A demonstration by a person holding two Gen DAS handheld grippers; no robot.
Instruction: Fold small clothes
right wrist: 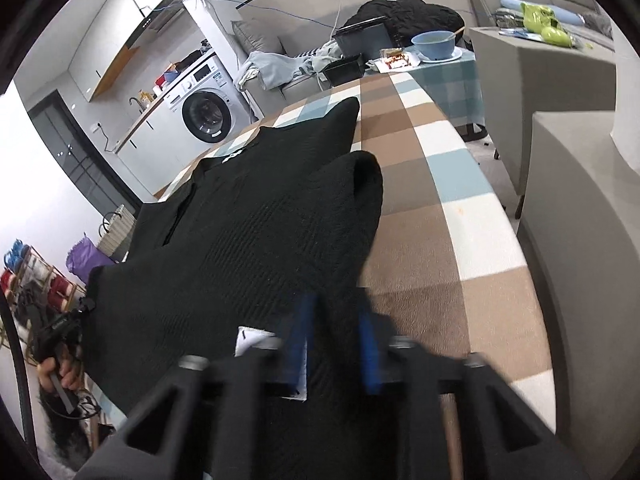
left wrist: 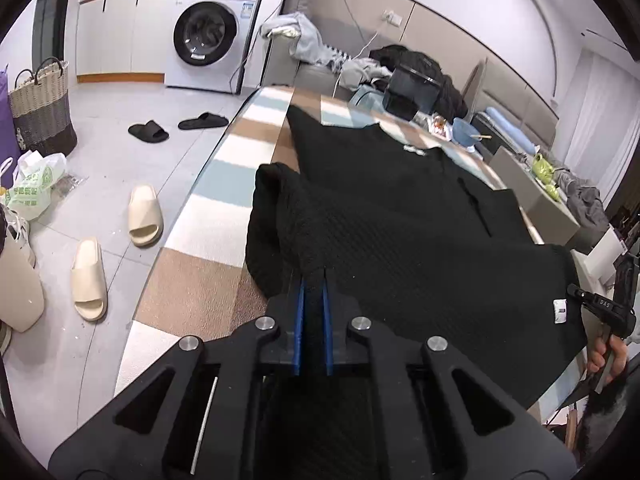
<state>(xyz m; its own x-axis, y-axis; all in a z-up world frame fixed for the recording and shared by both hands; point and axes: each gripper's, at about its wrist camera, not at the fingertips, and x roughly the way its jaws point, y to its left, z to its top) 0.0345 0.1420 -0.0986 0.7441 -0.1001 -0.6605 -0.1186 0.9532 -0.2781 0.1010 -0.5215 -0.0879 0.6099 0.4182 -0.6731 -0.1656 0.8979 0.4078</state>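
The left gripper [left wrist: 314, 280] has its blue pads pressed together on a fold of the black knitted top [left wrist: 400, 216]. The cloth rises out of the narrow slot between them and drapes forward. The right gripper [right wrist: 335, 300] is blurred. Its blue pads sit further apart, with bunched knit filling the gap from one pad to the other, so it too is pinching the top.

Both grippers hold the near edge of the top, which has a small white tag [right wrist: 250, 340] sewn to it and is lifted clear. The rest lies flat on the checked tablecloth [left wrist: 224, 184].

The long axis of the top runs straight away from the grippers. Its neckline, with a white label [left wrist: 414, 150], lies at the far end, and a pointed shoulder corner sticks out beyond that. A rounded sleeve fold bulges from each long side.

Past the neckline end stand a black storage box [right wrist: 362, 36] and a blue bowl [right wrist: 434, 44] with a stick in it. Beyond these, heaped clothes lie on a grey sofa [right wrist: 260, 40].

To the left of the top, on the floor, lie a cream pair of slippers [left wrist: 145, 216] and a black pair [left wrist: 149, 131]. Further off are a woven basket [left wrist: 42, 108] and a washing machine [left wrist: 212, 36].
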